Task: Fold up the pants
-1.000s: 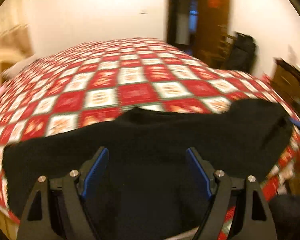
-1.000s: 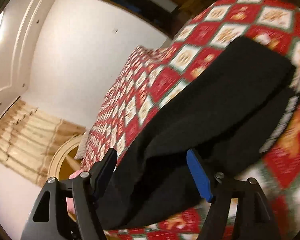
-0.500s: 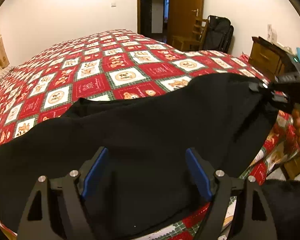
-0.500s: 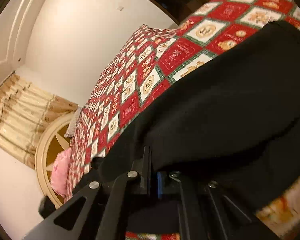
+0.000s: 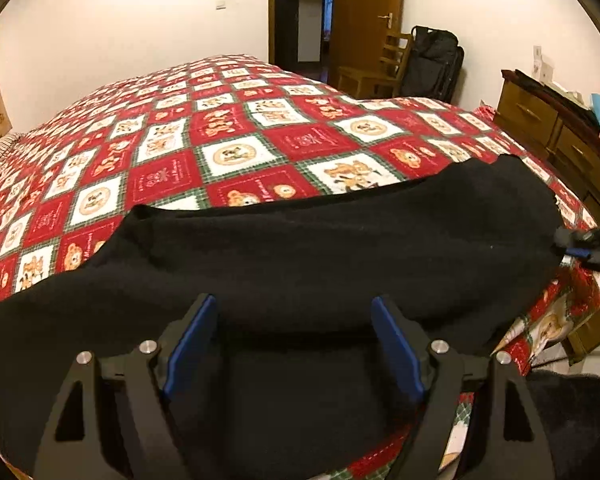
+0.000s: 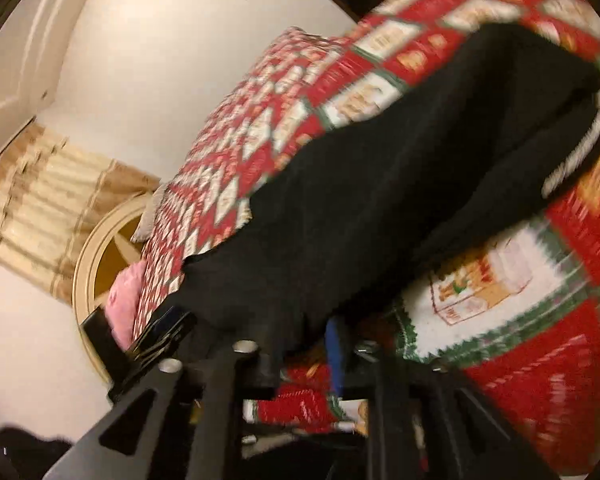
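Observation:
Black pants [image 5: 320, 256] lie across the near edge of a bed with a red and white checked quilt [image 5: 236, 136]. My left gripper [image 5: 296, 344] is open, its blue-padded fingers wide apart just over the near part of the pants. My right gripper [image 5: 576, 250] shows at the right end of the pants. In the blurred right wrist view its jaws [image 6: 304, 356] stand partly apart with an edge of the black pants [image 6: 380, 200] between them; I cannot tell if they grip it.
A wooden dresser [image 5: 556, 128] stands right of the bed. A chair and a black bag [image 5: 432, 64] stand by the open door at the back. A round wooden headboard [image 6: 100, 264] and a pink pillow [image 6: 124, 300] lie at the bed's far end.
The right gripper shut on the pants' edge half a second ago; now its jaws stand partly apart and it has swung down toward the bed's side. The left gripper stays open, hardly moved.

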A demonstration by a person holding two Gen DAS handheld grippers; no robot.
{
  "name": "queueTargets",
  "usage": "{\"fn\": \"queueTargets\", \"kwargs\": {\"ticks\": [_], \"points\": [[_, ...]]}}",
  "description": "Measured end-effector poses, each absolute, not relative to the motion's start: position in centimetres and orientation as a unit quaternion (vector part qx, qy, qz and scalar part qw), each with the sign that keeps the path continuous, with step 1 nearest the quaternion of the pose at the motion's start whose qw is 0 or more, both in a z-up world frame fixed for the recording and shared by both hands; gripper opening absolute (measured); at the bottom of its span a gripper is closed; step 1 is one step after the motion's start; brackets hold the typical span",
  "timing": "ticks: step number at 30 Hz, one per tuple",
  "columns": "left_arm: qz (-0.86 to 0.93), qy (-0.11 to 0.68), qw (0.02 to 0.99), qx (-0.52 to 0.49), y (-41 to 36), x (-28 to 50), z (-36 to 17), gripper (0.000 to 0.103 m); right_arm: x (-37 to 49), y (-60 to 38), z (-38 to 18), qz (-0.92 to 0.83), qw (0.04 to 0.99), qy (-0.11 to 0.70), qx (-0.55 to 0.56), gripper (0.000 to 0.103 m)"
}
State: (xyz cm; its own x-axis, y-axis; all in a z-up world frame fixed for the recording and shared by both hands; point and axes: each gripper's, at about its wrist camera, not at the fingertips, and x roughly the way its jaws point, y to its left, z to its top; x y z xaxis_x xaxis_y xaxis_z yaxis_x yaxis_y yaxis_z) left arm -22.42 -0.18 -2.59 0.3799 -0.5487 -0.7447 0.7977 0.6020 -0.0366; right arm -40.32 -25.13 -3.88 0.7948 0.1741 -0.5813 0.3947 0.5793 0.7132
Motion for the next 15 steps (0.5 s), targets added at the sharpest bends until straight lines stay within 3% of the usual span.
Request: {"fn": "queueTargets", "kwargs": {"ticks": [3,7,15], "points": [[-0.415,0.381,0.811,0.157,-0.1,-22.1,-2.7,0.082,-42.8,-26.7,-0.7,-0.119,0.866,0.275,0.4,0.049],[-0.409,0.38,0.814,0.159,0.1,-22.0,-2.5,0.082,-46.4,-31.6,0.3,-0.301,0.856,0.253,0.334,0.049],[-0.405,0.38,0.814,0.17,-0.4,-22.5,-2.6,0.082,-47.0,-37.9,-4.1,-0.36,0.803,0.278,0.384,0.047]]}}
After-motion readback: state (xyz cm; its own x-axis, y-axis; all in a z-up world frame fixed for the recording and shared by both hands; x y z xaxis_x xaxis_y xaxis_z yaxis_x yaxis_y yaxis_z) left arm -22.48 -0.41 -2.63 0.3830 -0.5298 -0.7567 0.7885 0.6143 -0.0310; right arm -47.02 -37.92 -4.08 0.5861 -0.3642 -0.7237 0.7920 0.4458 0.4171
